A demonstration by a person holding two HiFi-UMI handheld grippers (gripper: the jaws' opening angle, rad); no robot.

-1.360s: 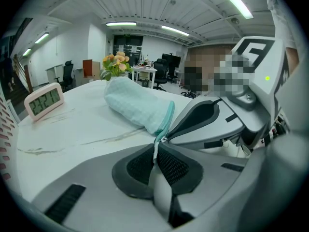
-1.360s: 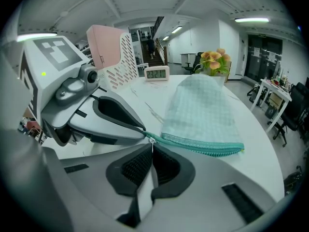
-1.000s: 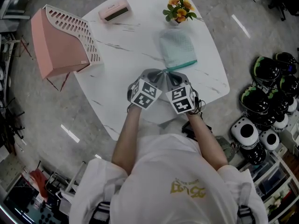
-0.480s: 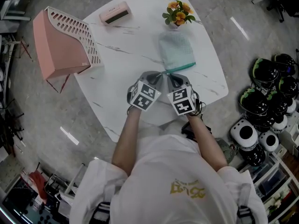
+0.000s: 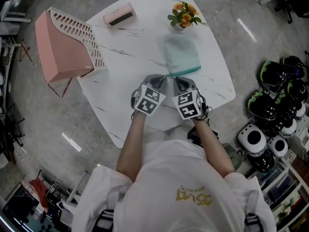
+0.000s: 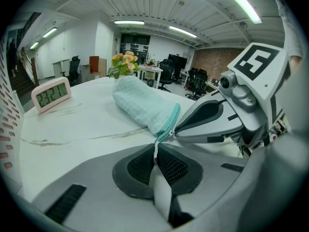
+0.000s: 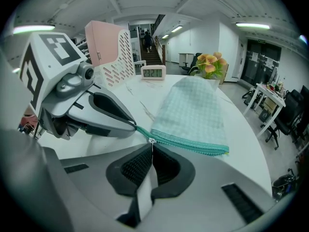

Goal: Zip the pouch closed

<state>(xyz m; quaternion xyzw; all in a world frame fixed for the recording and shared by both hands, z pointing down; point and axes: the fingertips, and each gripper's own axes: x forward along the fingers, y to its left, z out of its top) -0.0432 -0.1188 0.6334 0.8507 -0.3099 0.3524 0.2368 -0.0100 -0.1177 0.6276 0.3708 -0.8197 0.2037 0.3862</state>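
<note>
Facing a soft, checked cloth pouch (image 5: 182, 54), the left gripper (image 6: 155, 151) pinches its zipper tail (image 6: 162, 137), the right gripper (image 7: 151, 151) its small pull (image 7: 152, 141).

a white marble-patterned table (image 5: 130, 52) is set on a grey floor (image 5: 38, 120). a pink file rack (image 5: 60, 50) with a white perforated side is laid at the table's left corner, partly past the edge. a pink digital clock (image 5: 119, 13) is placed near the far edge. a small pot of orange and yellow flowers (image 5: 185, 12) is placed at the far right corner. black-and-green helmets (image 5: 280, 81) and white helmets (image 5: 253, 139) are grouped at the right, apart from the table.
</note>
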